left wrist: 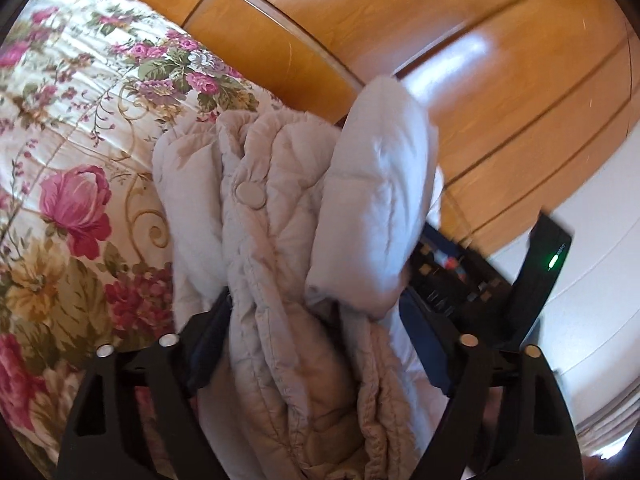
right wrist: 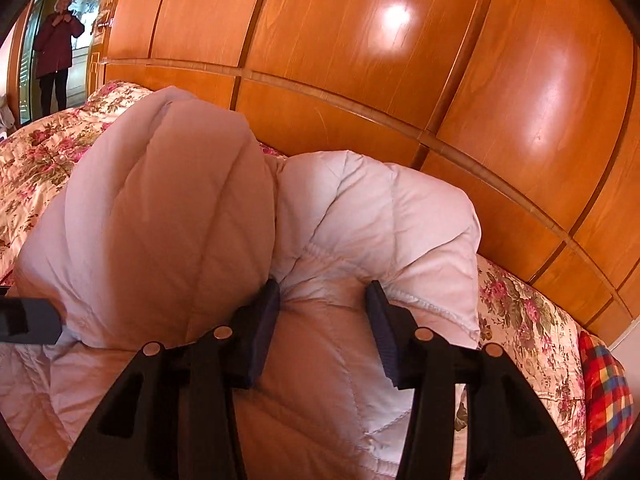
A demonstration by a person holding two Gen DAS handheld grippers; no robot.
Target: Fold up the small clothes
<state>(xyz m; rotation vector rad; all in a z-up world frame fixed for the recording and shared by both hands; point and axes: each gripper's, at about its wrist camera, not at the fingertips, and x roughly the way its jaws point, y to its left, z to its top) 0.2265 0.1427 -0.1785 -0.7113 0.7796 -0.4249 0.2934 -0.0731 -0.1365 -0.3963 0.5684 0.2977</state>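
Left wrist view: the left claw [left wrist: 316,320] stands wide, its pads either side of a bunched pale quilted jacket [left wrist: 276,248] (whether they press it is unclear). Right wrist view shows the right claw [right wrist: 324,320] pinching a fold of the same jacket, which lies on the floral bedspread [right wrist: 532,320] beside wooden panelling [right wrist: 360,60].

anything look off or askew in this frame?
No damage or spill. The quilted jacket is bunched in thick uneven folds rather than flat on the floral bedspread. One padded section stands up, blurred, near the right gripper. A person stands in the doorway.
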